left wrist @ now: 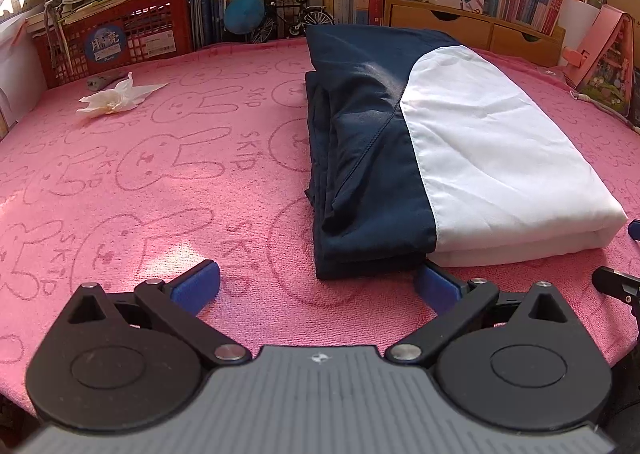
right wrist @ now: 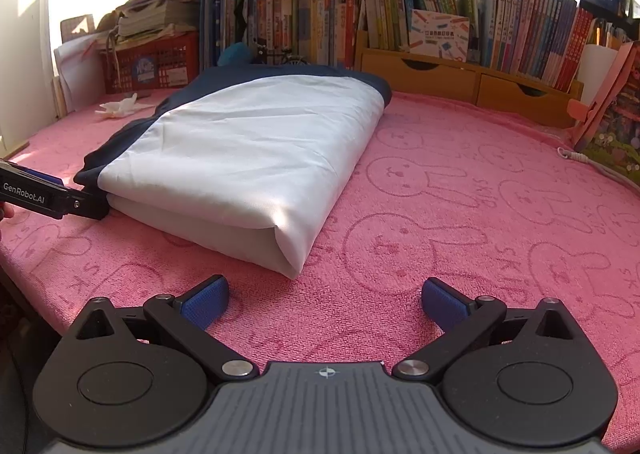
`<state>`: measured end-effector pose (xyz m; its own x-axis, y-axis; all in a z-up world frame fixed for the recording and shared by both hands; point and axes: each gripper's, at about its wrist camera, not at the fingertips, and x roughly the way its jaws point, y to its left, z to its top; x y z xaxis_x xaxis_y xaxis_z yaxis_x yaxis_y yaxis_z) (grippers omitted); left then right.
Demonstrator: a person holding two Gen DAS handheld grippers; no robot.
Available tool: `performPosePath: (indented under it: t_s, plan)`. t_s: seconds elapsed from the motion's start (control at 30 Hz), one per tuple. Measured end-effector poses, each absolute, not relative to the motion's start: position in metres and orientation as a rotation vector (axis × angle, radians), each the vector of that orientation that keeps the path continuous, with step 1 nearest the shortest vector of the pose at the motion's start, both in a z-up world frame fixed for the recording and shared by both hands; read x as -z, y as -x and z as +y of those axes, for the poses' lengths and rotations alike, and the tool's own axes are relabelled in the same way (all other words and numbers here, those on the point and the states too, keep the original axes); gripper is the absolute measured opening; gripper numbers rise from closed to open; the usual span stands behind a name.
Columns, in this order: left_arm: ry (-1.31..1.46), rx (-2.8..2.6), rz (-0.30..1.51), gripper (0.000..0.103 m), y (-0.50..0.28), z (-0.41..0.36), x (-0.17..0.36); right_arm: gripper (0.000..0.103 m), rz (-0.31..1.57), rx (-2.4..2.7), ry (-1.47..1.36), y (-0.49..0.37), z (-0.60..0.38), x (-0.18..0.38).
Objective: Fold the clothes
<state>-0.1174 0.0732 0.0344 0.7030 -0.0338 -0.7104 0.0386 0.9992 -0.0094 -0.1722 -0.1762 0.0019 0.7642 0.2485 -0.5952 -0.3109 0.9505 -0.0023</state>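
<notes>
A folded navy-and-white garment (left wrist: 420, 157) lies on a desk (left wrist: 160, 181) covered by a pink towel printed with rabbits, just ahead and to the right of the left gripper (left wrist: 318, 284), whose blue-padded jaws stand spread wide with nothing between them; its right pad sits right at the near navy edge of the bundle, though whether it touches cannot be told. Seen from the right wrist camera, the same garment (right wrist: 248, 157) rests ahead and to the left of the right gripper (right wrist: 326, 300), also spread and empty, hovering low over bare towel with the white corner of the fold near its left pad. The left gripper (right wrist: 52, 197) shows at that view's left edge, its tip against the garment's near side. A crumpled tissue (left wrist: 116, 95) lies far ahead and to the left of the left gripper, near a red crate (left wrist: 116, 41) stacked with papers. Rows of books (right wrist: 400, 9) and a wooden drawer unit (right wrist: 452, 79) line the back of the desk, beyond the garment
</notes>
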Motion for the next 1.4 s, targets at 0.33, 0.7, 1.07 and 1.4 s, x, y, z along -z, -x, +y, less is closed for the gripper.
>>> performPosePath:
  t_s: [0.33,0.7,1.07,1.4]
  plan:
    - [0.001,0.036,0.744,0.103,0.121,0.072,-0.031,0.103,0.656,-0.308,0.106,0.167,-0.175,-0.003]
    - [0.014,0.038,0.797,0.103,0.113,0.074,-0.037,0.103,0.681,-0.34,0.08,0.16,-0.171,-0.01]
    - [-0.004,0.038,0.792,0.103,0.118,0.06,-0.06,0.103,0.642,-0.364,0.126,0.158,-0.16,-0.02]
    - [-0.009,0.058,0.809,0.103,0.113,0.056,-0.062,0.103,0.644,-0.353,0.118,0.155,-0.162,-0.022]
